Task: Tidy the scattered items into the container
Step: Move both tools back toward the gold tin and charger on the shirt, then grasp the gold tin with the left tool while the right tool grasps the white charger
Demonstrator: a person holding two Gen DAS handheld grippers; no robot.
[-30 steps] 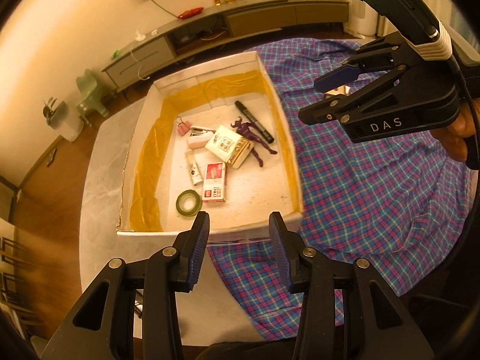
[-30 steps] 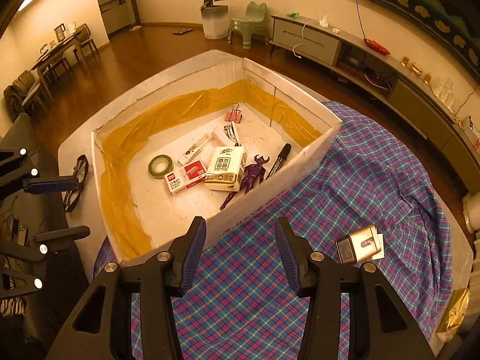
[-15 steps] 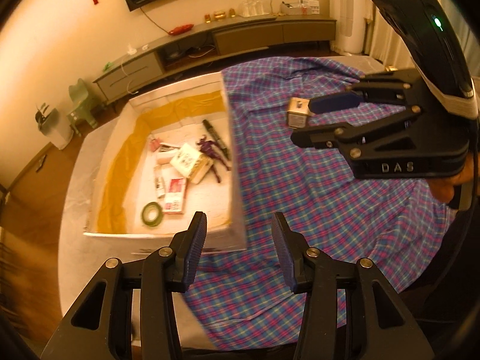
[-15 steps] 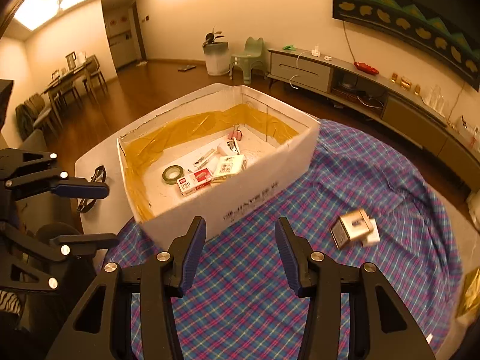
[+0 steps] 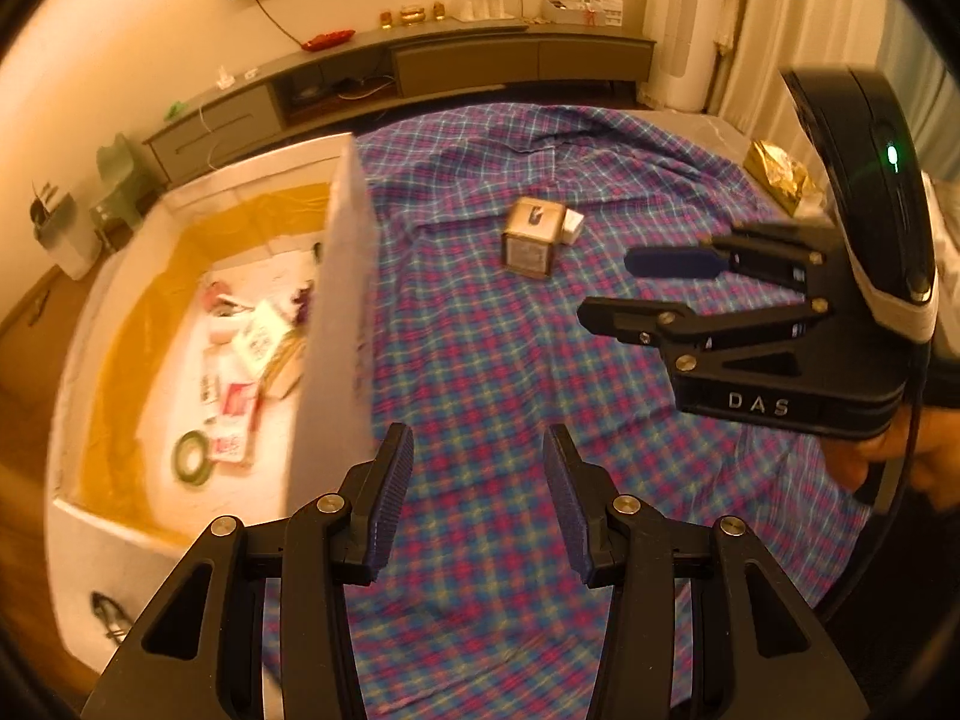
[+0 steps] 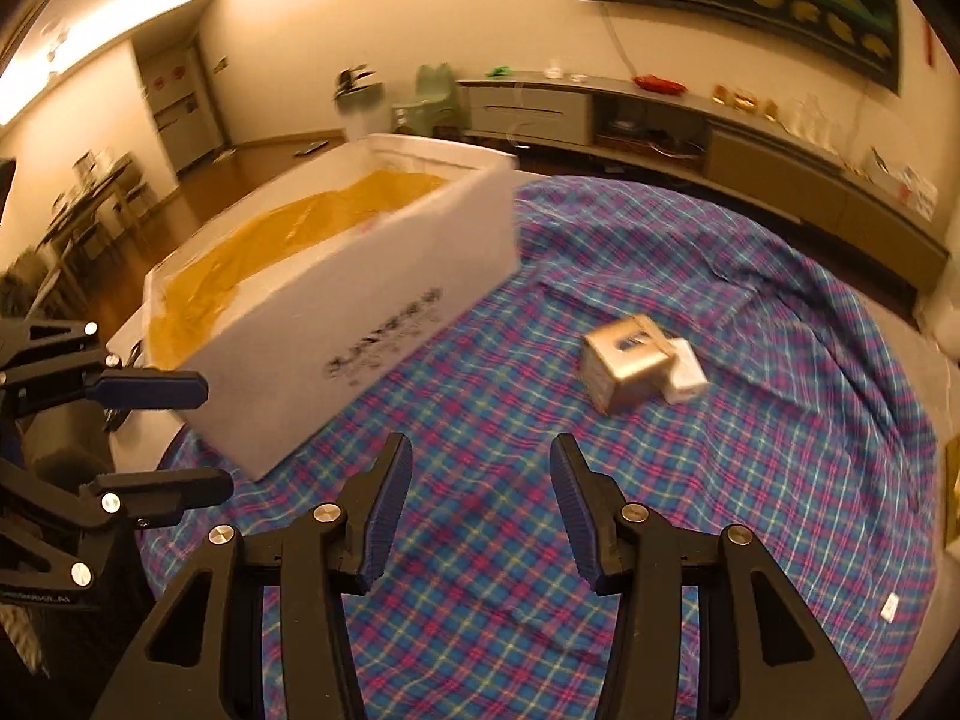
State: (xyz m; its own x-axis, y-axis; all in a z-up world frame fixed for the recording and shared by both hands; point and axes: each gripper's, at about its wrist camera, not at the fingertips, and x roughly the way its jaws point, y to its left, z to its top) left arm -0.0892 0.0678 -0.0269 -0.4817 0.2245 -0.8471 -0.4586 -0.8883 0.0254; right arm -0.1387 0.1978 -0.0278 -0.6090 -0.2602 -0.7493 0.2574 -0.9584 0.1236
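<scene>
A white foam box (image 5: 336, 324) lined with yellow tape stands on the left of the table and holds several small items, among them a green tape roll (image 5: 191, 466) and a red-and-white packet (image 5: 231, 420). It also shows in the right wrist view (image 6: 372, 300). A gold metallic box (image 5: 531, 237) with a small white piece beside it lies on the plaid cloth (image 5: 480, 372), right of the foam box; it also shows in the right wrist view (image 6: 627, 360). My left gripper (image 5: 477, 498) is open and empty above the cloth. My right gripper (image 6: 480, 510) is open and empty, short of the gold box.
A crumpled gold foil bag (image 5: 777, 174) lies at the table's far right edge. A pair of glasses (image 5: 108, 618) lies on the bare table by the foam box's near corner. A small white tag (image 6: 890, 606) lies on the cloth. A long low sideboard (image 5: 420, 72) runs along the far wall.
Both grippers have swung right, away from over the foam box and towards the gold box on the cloth. The right gripper has dropped lower. Both stay open.
</scene>
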